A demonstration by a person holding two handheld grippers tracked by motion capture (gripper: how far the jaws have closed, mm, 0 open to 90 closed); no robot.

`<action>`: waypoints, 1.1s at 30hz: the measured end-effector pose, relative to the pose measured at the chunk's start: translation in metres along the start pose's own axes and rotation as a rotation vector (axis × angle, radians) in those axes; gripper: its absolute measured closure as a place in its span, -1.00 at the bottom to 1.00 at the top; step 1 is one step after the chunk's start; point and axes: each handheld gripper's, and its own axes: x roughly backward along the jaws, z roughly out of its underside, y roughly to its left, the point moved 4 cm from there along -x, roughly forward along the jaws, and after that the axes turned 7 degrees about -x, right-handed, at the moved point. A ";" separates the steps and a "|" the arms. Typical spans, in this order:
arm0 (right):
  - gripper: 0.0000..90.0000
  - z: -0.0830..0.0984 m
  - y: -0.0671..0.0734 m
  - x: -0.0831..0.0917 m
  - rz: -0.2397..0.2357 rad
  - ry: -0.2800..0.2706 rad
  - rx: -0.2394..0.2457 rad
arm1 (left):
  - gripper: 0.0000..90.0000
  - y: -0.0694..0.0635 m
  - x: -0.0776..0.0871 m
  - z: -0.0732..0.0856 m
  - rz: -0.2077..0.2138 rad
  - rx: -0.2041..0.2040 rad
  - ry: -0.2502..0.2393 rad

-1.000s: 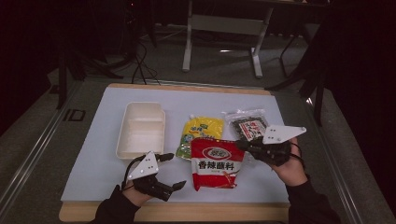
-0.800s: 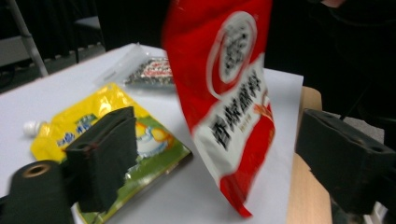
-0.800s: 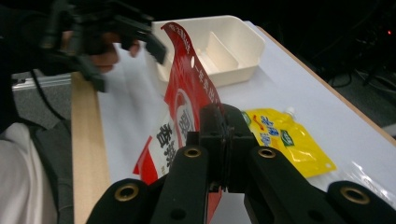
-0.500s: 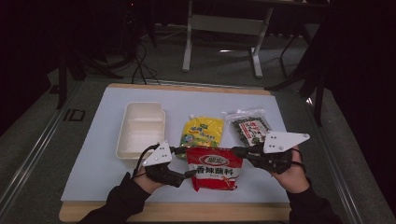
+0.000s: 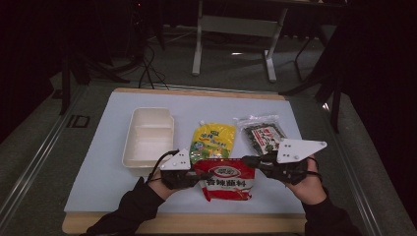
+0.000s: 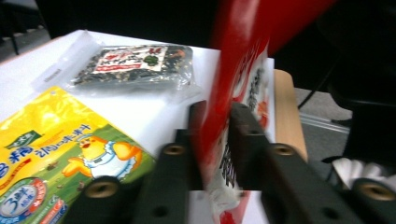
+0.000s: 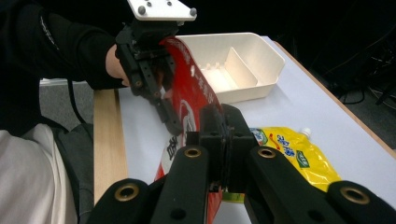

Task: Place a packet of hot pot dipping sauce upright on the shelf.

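Two grippers of mine are clamped on the red sauce packet, one at each top corner, and it hangs stretched between them just over the front strip of the white mat. My left gripper pinches the packet's left edge; its jaws have just been closing, and the left gripper view shows the red film squeezed tight between the black fingers. My right gripper has its jaws together on the packet's right corner, the red film running away from them toward my other hand.

Close behind the packet lie the yellow pouch and the dark seaweed bag, so room that way is tight. The white divided tray sits just beside my left wrist. Bare mat lies open to the far left and along the back, and the wooden table edge runs near below the packet.

A second ago my left gripper hung open to the left of the packet, which lay flat; now it has come in to the packet's corner.
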 end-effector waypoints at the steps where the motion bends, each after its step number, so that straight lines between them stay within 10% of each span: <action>1: 0.98 0.000 0.000 0.000 0.002 0.000 0.003 | 1.00 -0.001 0.000 -0.001 -0.009 -0.008 0.004; 13: 0.71 -0.002 -0.004 0.004 -0.009 -0.021 -0.028 | 1.00 -0.007 0.009 -0.017 0.014 -0.038 0.008; 22: 0.47 0.024 -0.012 -0.015 -0.059 0.075 -0.082 | 1.00 -0.009 0.013 -0.024 0.025 -0.036 -0.017; 33: 0.99 0.044 -0.013 -0.034 -0.122 0.164 -0.099 | 1.00 -0.005 0.020 -0.033 -0.024 -0.017 -0.046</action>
